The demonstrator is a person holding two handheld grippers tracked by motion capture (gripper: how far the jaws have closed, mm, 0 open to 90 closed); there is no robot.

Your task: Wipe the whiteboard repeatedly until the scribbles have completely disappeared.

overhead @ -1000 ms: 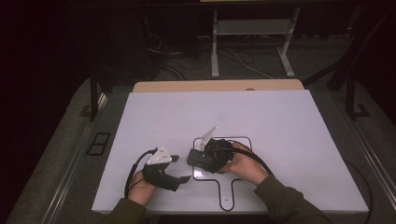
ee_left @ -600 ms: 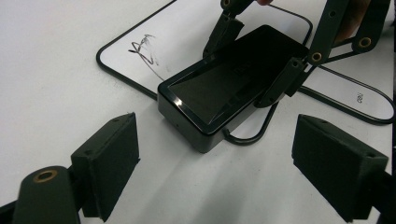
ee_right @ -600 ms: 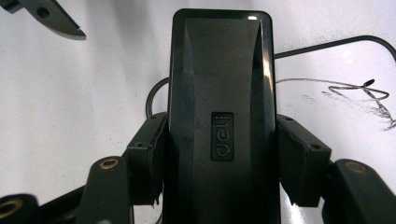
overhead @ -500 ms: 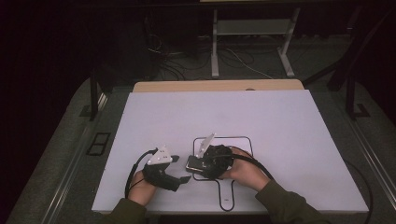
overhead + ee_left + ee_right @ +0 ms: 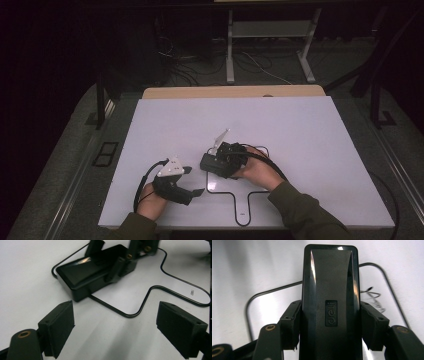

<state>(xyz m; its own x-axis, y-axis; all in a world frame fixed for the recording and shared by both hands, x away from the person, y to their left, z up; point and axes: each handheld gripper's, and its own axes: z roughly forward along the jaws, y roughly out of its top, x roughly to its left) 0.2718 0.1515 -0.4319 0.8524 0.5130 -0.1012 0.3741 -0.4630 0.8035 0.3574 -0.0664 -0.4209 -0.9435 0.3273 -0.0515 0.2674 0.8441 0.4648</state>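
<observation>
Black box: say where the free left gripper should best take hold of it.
Probably at the free front end of the black box, across its two long flat sides, coming from that end: the right gripper already clamps the other end, and the open left gripper faces it.

Black stapler point(image 5: 329, 302): glossy moulded plastic, long and narrow, rounded corners, raised "deli" badge mid-top. Lies flat, top face up, low over the white bench point(image 5: 300, 130), at the corner of a black outline point(image 5: 235, 192) drawn there. Clamped across its width by the right claw point(image 5: 216, 162), one pad against each long side. In the left gripper view, its free end point(image 5: 75, 277) points away from that claw.
</observation>
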